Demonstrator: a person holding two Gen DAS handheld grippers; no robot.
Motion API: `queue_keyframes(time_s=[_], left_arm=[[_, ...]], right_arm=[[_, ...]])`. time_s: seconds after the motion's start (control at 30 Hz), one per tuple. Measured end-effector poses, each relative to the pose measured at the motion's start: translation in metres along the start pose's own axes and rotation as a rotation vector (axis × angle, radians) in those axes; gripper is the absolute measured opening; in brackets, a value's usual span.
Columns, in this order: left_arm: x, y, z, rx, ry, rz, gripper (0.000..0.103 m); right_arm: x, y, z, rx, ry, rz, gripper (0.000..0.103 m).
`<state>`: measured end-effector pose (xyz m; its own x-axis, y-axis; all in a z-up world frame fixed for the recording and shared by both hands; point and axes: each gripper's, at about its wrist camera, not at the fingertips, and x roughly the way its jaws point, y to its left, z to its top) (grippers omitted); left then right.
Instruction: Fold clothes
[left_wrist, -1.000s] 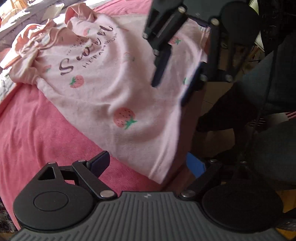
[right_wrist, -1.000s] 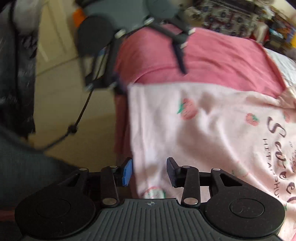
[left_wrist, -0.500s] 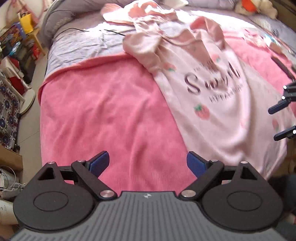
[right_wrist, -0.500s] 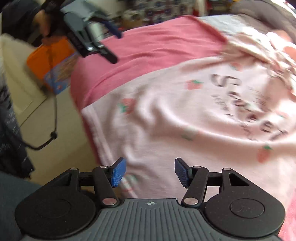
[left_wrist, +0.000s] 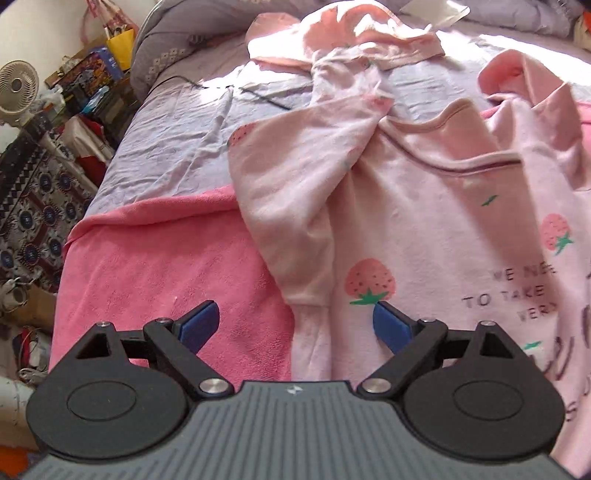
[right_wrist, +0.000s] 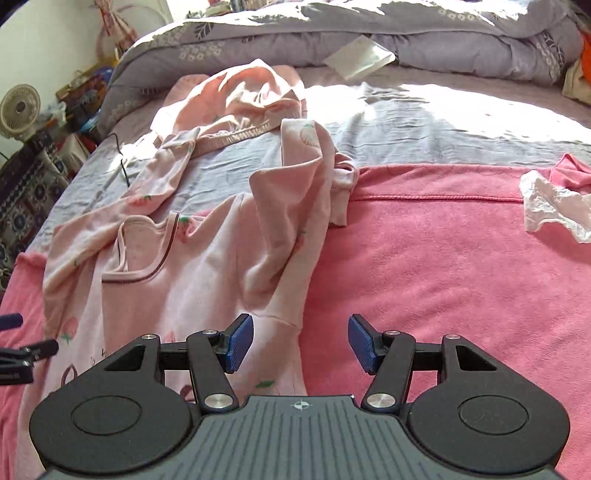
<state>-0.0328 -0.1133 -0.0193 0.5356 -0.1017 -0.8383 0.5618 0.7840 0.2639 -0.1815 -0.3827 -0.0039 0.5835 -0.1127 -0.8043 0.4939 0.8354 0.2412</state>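
Left claw (left_wrist: 295, 326): blue pads spread wide, nothing clamped between them. It points down over the left side edge of the pink strawberry-print top (left_wrist: 424, 229), where that edge meets the pink blanket (left_wrist: 159, 266). The top's left sleeve (left_wrist: 295, 192) lies folded downward, just beyond the pads.

Right claw (right_wrist: 301, 341): pads apart, nothing gripped. It hangs over the top's right side edge, at the border with the blanket. The right sleeve (right_wrist: 295, 192) is bunched and folded up beyond it.

The top lies face-up across the blanket on the bed, neckline (right_wrist: 147, 254) away from the claws. A second pink garment (right_wrist: 236, 103) lies crumpled on the lilac sheet (right_wrist: 424, 122) farther up. A white crumpled item (right_wrist: 554, 205) rests on the blanket, well apart to the right.
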Motion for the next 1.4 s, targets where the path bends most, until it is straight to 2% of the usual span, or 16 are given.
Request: queue_keyframes(time_s=[0.03,0.13,0.2,0.37,0.47,0.6,0.7,0.73,0.87,0.97,1.07,1.1,1.17,1.23,1.37,1.4], left_arm=[[0.009,-0.001,-0.001,-0.014,0.025,0.035,0.100],[0.014,0.013,-0.003,-0.123,0.047,0.020,0.103],[0.015,0.018,-0.003,-0.158,0.067,0.011,0.103],[0.015,0.013,0.001,-0.145,0.093,0.047,0.103],[0.016,0.008,0.004,-0.136,0.110,0.076,0.103],[0.015,0.007,0.008,-0.172,0.136,0.097,0.103],[-0.004,0.011,0.018,-0.202,0.099,0.178,0.100],[-0.011,0.013,0.021,-0.212,0.086,0.205,0.095],[-0.046,0.021,0.043,-0.149,-0.183,0.223,0.103],[-0.021,0.012,0.070,-0.057,-0.181,0.145,0.103],[0.022,-0.012,0.084,0.044,-0.066,0.161,0.103],[0.034,-0.019,0.086,0.072,-0.024,0.187,0.103],[0.054,-0.030,0.075,0.110,0.028,0.236,0.103],[0.053,-0.027,0.070,0.066,0.006,0.234,0.103],[0.052,-0.013,0.065,-0.018,-0.004,0.185,0.103],[0.053,-0.010,0.065,-0.039,-0.004,0.173,0.103]], right_arm=[[0.010,0.001,0.001,0.022,0.032,0.021,0.055],[0.034,0.005,0.003,0.068,0.122,0.047,0.010],[0.024,0.004,0.006,0.054,0.081,0.022,0.008],[-0.017,0.010,-0.004,-0.206,-0.085,-0.265,0.008],[0.008,0.006,-0.031,-0.302,0.003,-0.360,0.011],[0.017,0.009,-0.042,-0.374,0.006,-0.361,0.011],[-0.007,-0.011,-0.020,-0.263,0.019,-0.232,0.033],[-0.018,-0.023,-0.012,-0.199,0.007,-0.184,0.048],[-0.041,-0.058,0.040,-0.073,-0.111,-0.140,0.067],[-0.016,-0.063,0.092,-0.025,-0.151,-0.052,0.082],[0.039,-0.038,0.135,-0.061,-0.057,0.056,0.096],[0.063,-0.028,0.144,-0.090,0.035,0.075,0.089],[0.074,-0.021,0.151,-0.098,0.054,-0.013,0.009],[0.064,-0.026,0.158,-0.059,-0.025,-0.152,0.009],[-0.031,-0.062,0.146,-0.029,-0.357,-0.465,0.011],[-0.039,-0.070,0.135,-0.045,-0.364,-0.536,0.011]])
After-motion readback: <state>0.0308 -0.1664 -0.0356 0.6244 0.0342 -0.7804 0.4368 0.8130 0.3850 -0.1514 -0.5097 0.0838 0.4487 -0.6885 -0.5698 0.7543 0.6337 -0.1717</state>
